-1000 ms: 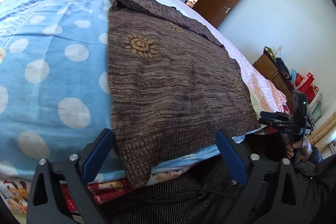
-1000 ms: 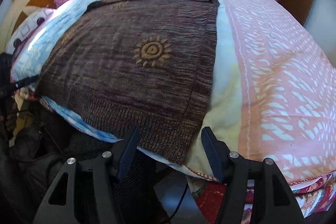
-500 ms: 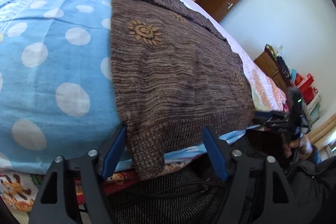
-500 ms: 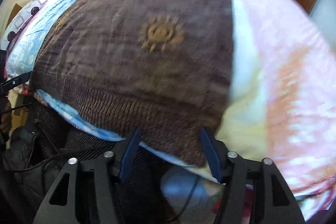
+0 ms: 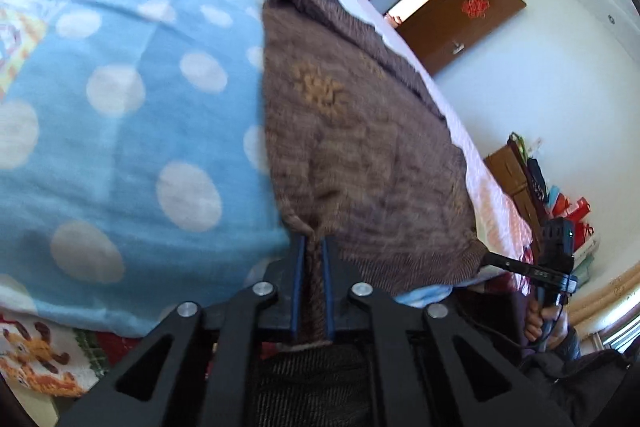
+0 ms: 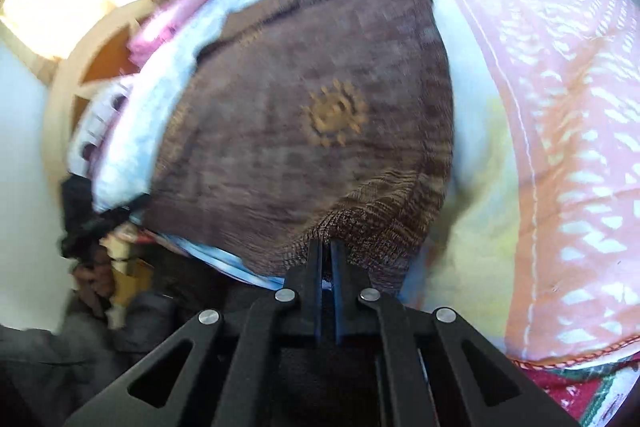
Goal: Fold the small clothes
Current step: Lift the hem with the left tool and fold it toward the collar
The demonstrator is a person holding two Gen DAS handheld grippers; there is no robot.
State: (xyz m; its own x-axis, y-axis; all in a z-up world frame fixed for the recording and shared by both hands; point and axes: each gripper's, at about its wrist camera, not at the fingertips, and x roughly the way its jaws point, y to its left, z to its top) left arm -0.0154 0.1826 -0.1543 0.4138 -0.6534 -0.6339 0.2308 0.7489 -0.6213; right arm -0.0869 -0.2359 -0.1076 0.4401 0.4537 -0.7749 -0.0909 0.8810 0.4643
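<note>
A brown knitted sweater (image 5: pixel 360 147) with orange sun motifs lies flat on the bed, its ribbed hem at the near edge. My left gripper (image 5: pixel 313 243) is shut on the hem's left corner, with fabric pinched between the blue pads. My right gripper (image 6: pixel 326 245) is shut on the hem's right corner of the sweater (image 6: pixel 304 131). The right gripper also shows far right in the left wrist view (image 5: pixel 492 259), gripping the other corner. Both views are blurred by motion.
A blue blanket with white dots (image 5: pixel 120 147) covers the bed's left side, a pink patterned sheet (image 6: pixel 560 107) the right. A wooden headboard (image 6: pixel 76 67) and pink pillow (image 6: pixel 168 23) lie far left. A brown door (image 5: pixel 460 23) and a cluttered cabinet (image 5: pixel 524 179) stand beyond.
Both grippers moved forward onto the sweater's hem and closed on its two corners. They stood open at the bed's edge before.
</note>
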